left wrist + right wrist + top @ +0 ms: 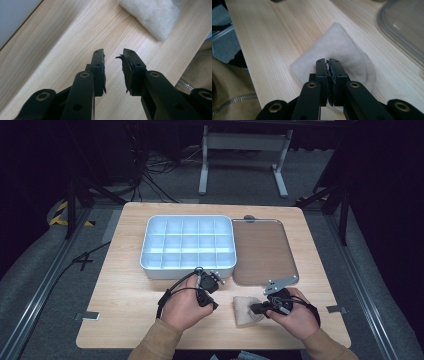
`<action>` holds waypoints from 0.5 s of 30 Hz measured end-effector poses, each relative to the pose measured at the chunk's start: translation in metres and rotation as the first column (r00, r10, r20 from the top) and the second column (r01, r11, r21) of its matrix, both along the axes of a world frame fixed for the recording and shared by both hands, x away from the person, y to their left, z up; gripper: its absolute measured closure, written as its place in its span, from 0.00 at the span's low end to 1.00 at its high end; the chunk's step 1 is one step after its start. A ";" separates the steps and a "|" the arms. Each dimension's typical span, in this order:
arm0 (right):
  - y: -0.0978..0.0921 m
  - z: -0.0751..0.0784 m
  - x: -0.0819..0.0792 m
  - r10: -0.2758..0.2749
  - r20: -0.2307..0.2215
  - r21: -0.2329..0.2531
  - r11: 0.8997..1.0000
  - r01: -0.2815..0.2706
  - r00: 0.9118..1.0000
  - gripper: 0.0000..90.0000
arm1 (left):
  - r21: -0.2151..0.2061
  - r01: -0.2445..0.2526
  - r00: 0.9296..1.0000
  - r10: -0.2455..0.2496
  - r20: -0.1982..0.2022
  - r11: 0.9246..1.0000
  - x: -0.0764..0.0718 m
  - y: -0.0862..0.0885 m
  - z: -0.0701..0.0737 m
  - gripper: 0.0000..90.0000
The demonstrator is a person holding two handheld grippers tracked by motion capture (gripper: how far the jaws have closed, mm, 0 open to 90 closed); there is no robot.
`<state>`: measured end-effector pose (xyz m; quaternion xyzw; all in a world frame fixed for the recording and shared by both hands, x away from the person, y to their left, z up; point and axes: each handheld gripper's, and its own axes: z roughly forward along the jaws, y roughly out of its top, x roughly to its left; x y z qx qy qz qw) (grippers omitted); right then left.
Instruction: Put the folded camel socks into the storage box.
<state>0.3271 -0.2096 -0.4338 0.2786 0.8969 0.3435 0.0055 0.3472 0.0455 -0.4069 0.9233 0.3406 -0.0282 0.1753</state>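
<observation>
A small off-white cloth (244, 314) lies folded on the wooden table near its front edge. My right gripper (255, 309) points left and sits over the cloth (337, 42); its jaws (328, 60) are shut together, and I see no fabric between them. My left gripper (210, 301) hovers just left of the cloth, in front of the white box. In its own view its jaws (113, 53) stand open over bare wood with nothing between them, and the cloth (152, 15) lies beyond them at the upper right.
A white box (187, 268) with several empty compartments stands mid-table; its wall (12, 17) shows at the left gripper view's corner. A clear lid (262, 250) lies flat to its right, its rim (404, 27) beyond the cloth. The person's tan sleeves reach over the front edge.
</observation>
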 end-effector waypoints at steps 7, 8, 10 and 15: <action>0.011 -0.002 0.003 -0.007 0.033 0.029 1.000 0.006 0.999 0.97 | 0.004 -0.004 1.000 0.004 -0.001 1.000 -0.001 0.003 -0.003 0.80; 0.013 -0.004 0.004 -0.008 0.027 0.021 1.000 0.007 1.000 0.97 | 0.005 -0.007 1.000 0.007 0.000 1.000 -0.001 0.004 -0.003 0.80; 0.015 -0.008 0.007 -0.009 0.019 -0.002 1.000 0.009 1.000 0.98 | 0.007 -0.011 1.000 0.011 0.003 1.000 -0.001 0.006 -0.003 0.79; 0.019 -0.020 0.007 0.007 0.012 -0.072 0.997 -0.006 1.000 0.97 | 0.008 -0.008 1.000 0.008 0.000 1.000 -0.001 0.004 -0.004 0.79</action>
